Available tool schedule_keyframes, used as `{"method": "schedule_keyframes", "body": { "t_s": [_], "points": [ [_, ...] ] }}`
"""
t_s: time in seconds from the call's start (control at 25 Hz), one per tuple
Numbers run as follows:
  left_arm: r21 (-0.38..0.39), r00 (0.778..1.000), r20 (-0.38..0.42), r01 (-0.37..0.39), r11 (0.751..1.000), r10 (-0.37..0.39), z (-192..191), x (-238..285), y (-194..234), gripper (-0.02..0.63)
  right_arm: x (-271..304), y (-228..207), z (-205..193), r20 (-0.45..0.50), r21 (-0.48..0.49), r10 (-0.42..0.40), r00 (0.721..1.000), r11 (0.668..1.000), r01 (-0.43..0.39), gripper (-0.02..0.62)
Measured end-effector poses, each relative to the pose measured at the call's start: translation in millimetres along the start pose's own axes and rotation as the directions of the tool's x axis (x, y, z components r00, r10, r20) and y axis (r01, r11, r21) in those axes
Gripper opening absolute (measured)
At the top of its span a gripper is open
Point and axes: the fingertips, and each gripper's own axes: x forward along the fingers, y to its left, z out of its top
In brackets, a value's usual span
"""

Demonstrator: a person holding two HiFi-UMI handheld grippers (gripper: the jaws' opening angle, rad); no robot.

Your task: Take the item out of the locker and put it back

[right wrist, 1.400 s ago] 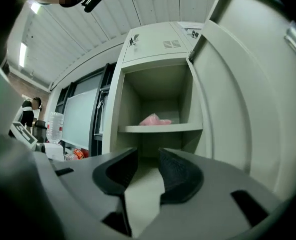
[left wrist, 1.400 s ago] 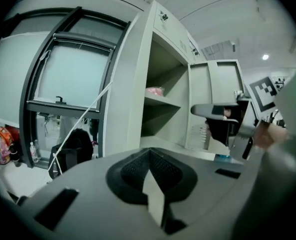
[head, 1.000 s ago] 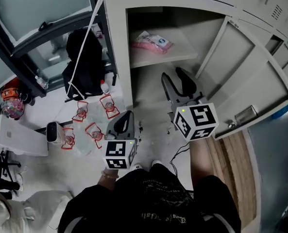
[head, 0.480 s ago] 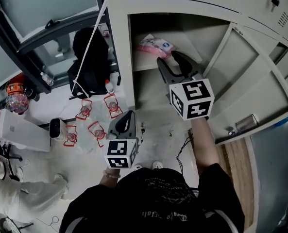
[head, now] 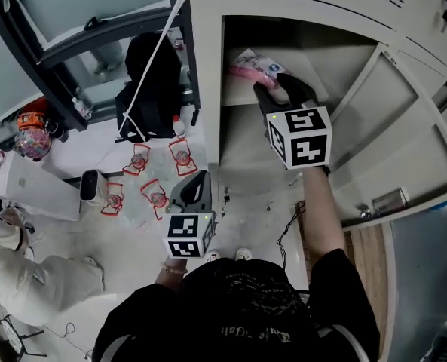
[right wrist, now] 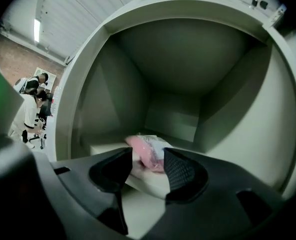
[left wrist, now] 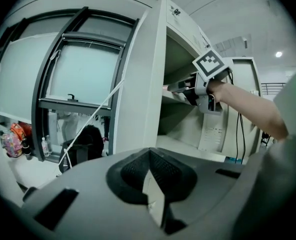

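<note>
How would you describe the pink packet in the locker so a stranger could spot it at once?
Look at the beige locker with its door swung open. A shelf crosses its upper part, and the packet lies on that shelf. It is the only thing there: soft, flat, pink with a white patch.

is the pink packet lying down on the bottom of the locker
No, the pink packet lies on the shelf partway up the locker, with open space below it.
</note>
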Motion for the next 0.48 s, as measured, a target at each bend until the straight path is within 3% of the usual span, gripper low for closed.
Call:
{"method": "schedule_keyframes", "body": {
  "t_s": [0.2, 0.28, 0.48],
  "points": [
    [-0.027, 1.000, -0.018, -0.024, 0.999, 0.023, -9, -2, 10, 0.008, 3, -3, -1, -0.001, 0.029, -0.007, 1.000, 1.000, 0.007, 0.198],
    [-0.034, 0.999, -0.027, -0.029, 0.999, 0.029, -13, -2, 11, 0.008, 4, -4, -2, -0.011, 0.029, -0.013, 1.000, 0.999, 0.013, 0.147],
    [-0.031, 0.999, -0.028, -0.031, 0.999, 0.030, -14, -1, 10, 0.008, 5, -4, -4, -0.007, 0.052, -0.015, 1.000, 0.999, 0.016, 0.097]
  ]
}}
